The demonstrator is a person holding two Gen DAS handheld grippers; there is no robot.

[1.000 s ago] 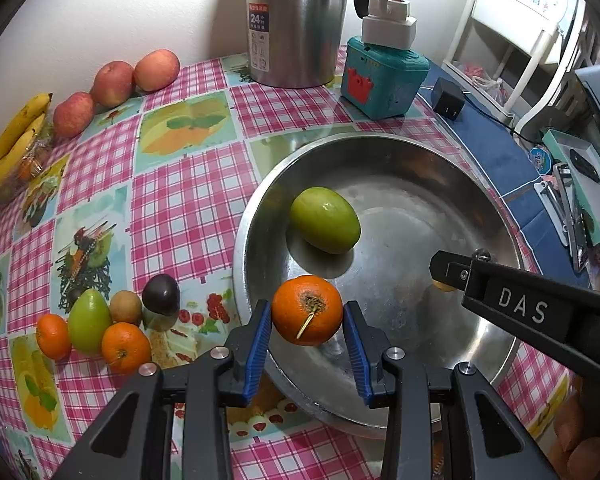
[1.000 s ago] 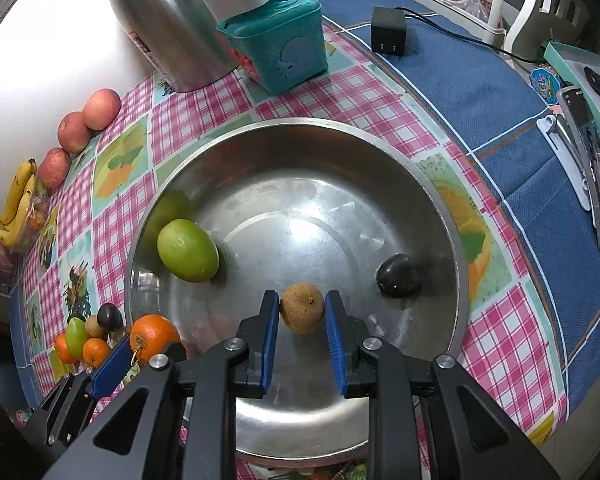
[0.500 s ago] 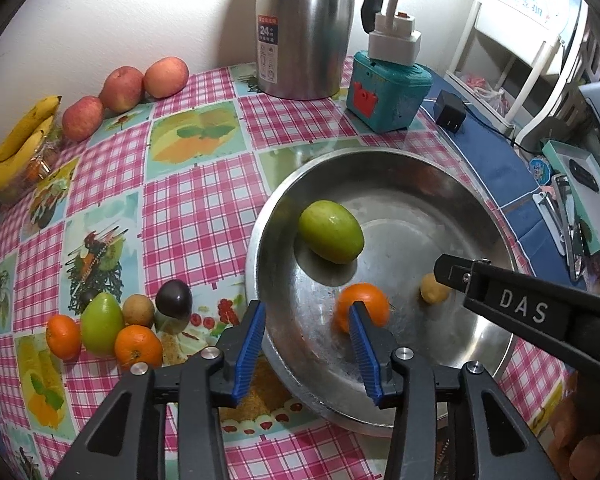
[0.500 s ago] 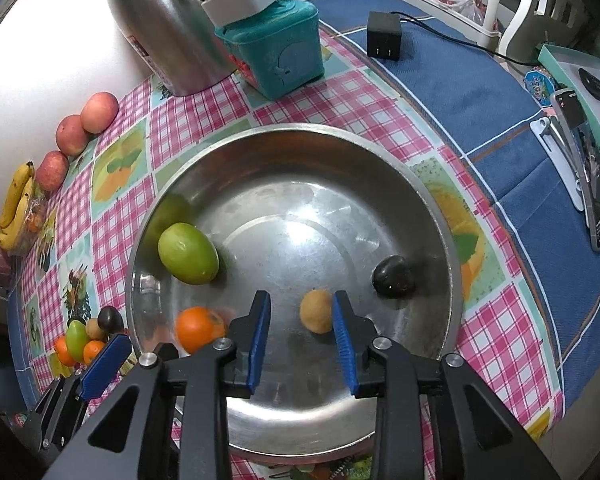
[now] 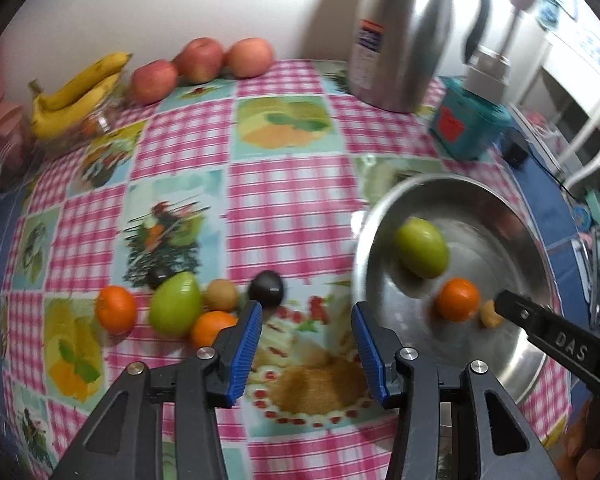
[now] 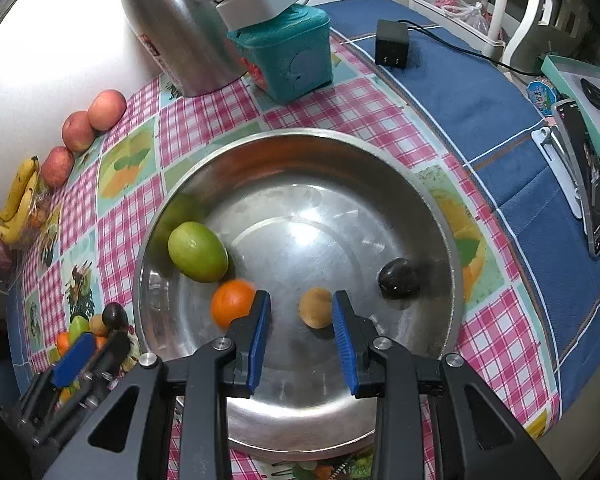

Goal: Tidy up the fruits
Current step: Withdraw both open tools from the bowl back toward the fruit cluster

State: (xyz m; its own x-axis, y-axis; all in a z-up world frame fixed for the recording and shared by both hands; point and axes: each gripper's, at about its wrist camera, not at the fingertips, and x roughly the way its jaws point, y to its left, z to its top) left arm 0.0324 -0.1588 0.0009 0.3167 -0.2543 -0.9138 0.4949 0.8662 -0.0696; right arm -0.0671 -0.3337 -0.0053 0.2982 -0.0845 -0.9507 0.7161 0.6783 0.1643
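Note:
A steel bowl (image 6: 440, 208) holds a green mango (image 6: 198, 251), an orange (image 6: 232, 307), a small brown fruit (image 6: 316, 306) and a dark plum (image 6: 398, 278). My right gripper (image 6: 301, 334) is open above the bowl, the brown fruit lying loose between its fingertips. My left gripper (image 5: 306, 344) is open and empty over the tablecloth left of the bowl (image 5: 512, 216). Just beyond its left finger lie a dark plum (image 5: 265, 288), a brown fruit (image 5: 220, 295), two oranges (image 5: 115, 309) and a green mango (image 5: 175, 305).
Bananas (image 5: 76, 92) and three apples (image 5: 198, 60) lie at the table's far edge by the wall. A steel thermos (image 5: 400, 32) and a teal box (image 5: 470, 128) stand behind the bowl. A black adapter (image 6: 392, 49) and phone (image 6: 590, 184) lie on the blue cloth.
My left gripper let go of the orange into the bowl and swung left toward the fruit cluster. My right gripper opened, released the brown fruit and drew back slightly.

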